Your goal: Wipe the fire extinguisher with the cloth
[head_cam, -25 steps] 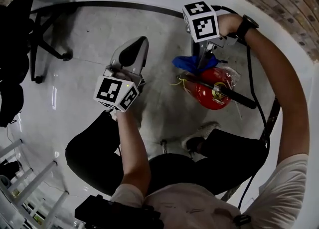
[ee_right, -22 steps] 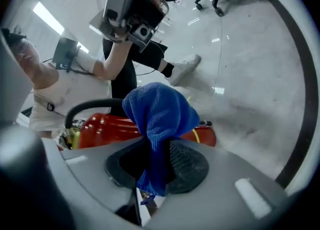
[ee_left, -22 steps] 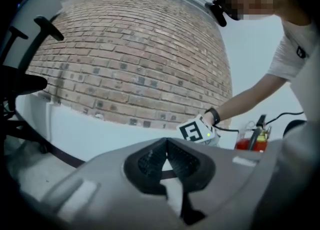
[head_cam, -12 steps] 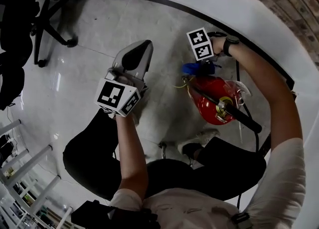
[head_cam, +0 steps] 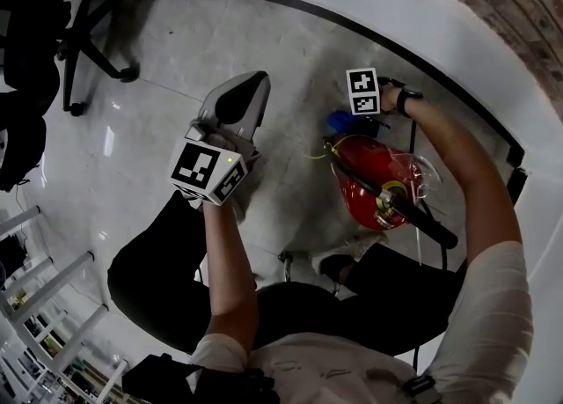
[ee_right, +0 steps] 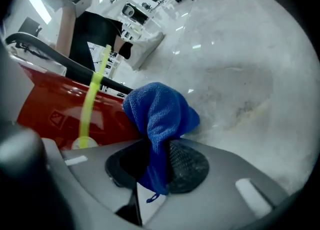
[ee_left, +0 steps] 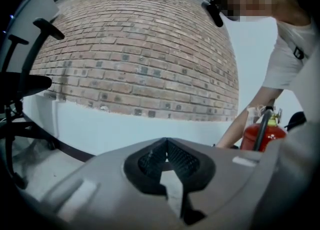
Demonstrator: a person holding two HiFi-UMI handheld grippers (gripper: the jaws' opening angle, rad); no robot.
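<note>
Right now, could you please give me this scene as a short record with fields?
fire extinguisher: red, with black hose, on the floor
right gripper: shut on the cloth
cloth: blue, bunched, beside the fire extinguisher's red body
left gripper: shut, empty, held away from the fire extinguisher

We count two tongs: left tongs (ee_left: 166, 146), right tongs (ee_right: 156, 166). Two marker cubes: left cube (head_cam: 208, 169), right cube (head_cam: 363, 91). One extinguisher (head_cam: 369, 184), one hose (head_cam: 413, 213), one yellow strap (ee_right: 92, 93), one cloth (ee_right: 160, 111). One watch (head_cam: 405, 99). At least one chair (head_cam: 84, 33); the dark shapes beside it are unclear.
</note>
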